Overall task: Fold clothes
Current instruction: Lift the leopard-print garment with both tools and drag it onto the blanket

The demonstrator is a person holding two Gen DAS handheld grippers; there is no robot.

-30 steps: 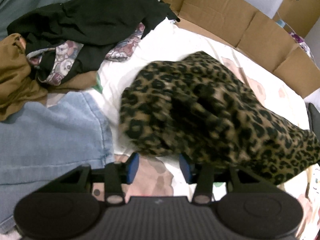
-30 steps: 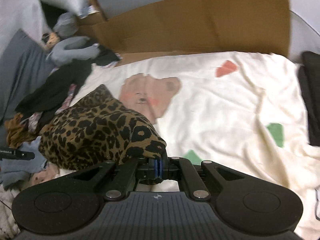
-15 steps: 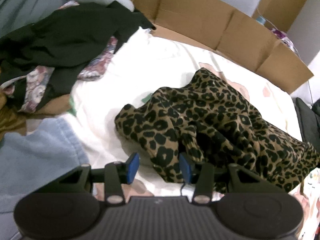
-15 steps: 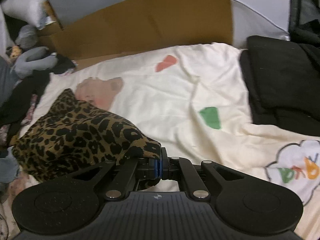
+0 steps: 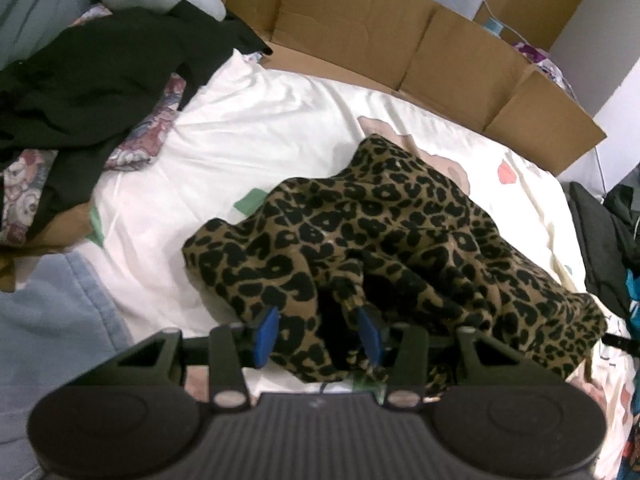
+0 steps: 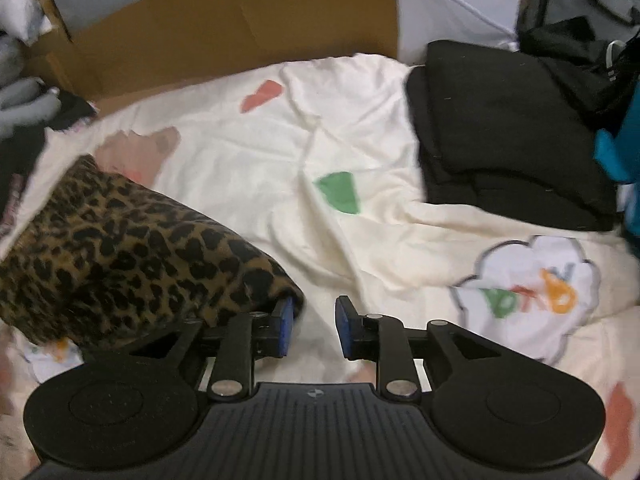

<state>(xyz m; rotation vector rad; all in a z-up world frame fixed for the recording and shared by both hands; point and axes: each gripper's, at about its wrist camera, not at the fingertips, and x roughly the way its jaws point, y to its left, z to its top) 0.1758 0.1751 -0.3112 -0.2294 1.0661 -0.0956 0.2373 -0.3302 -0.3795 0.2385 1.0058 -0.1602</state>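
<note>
A crumpled leopard-print garment (image 5: 400, 232) lies on the cream printed bedsheet (image 5: 260, 128). My left gripper (image 5: 318, 332) stands half open at the garment's near edge. A fold of the fabric lies loosely between its blue pads (image 5: 266, 330), which do not press it. In the right wrist view the same garment (image 6: 120, 256) rests to the left, its corner against the left finger. My right gripper (image 6: 314, 328) has its jaws opening, and only bare sheet (image 6: 280, 160) shows between them.
Unfolded black and floral clothes (image 5: 100, 80) are piled at the left, with pale blue denim (image 5: 48, 320) nearer. Flattened cardboard (image 5: 400, 40) lines the far edge. A folded black stack (image 6: 500, 128) sits at the right on the sheet.
The right gripper was shut on the garment's corner and has now parted and let it go, after drifting right. The left gripper moved up to the garment, so fabric now lies between its fingers.
</note>
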